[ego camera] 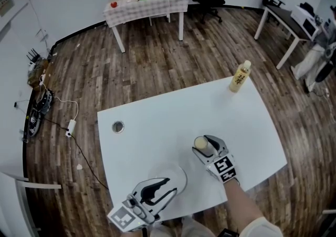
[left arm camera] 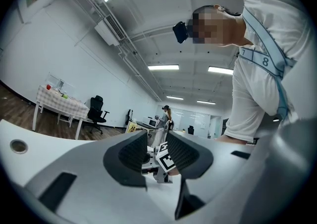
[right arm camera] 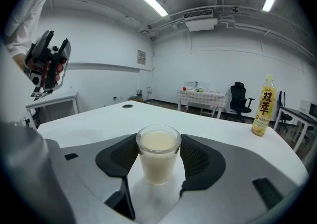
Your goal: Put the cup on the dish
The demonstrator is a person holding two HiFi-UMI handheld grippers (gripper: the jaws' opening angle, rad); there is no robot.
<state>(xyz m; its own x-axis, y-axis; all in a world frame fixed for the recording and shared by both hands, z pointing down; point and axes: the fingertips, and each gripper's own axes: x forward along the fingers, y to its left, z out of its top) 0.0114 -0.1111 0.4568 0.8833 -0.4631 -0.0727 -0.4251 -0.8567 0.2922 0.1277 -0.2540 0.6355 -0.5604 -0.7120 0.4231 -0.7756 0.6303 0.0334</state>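
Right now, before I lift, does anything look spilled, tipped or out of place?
Nothing stands out. The full cup stands upright between the right gripper's jaws, no spill around it. The dish lies flat near the table's front edge; the bottle stands upright at the far corner.

Yellow bottle (right arm camera: 263, 105) at right edge of right gripper view, red characters 双萃 down its label (smaller print below unreadable), digit 8 on pale strap (left arm camera: 264, 61) across person's shirt, upper right of left gripper view.
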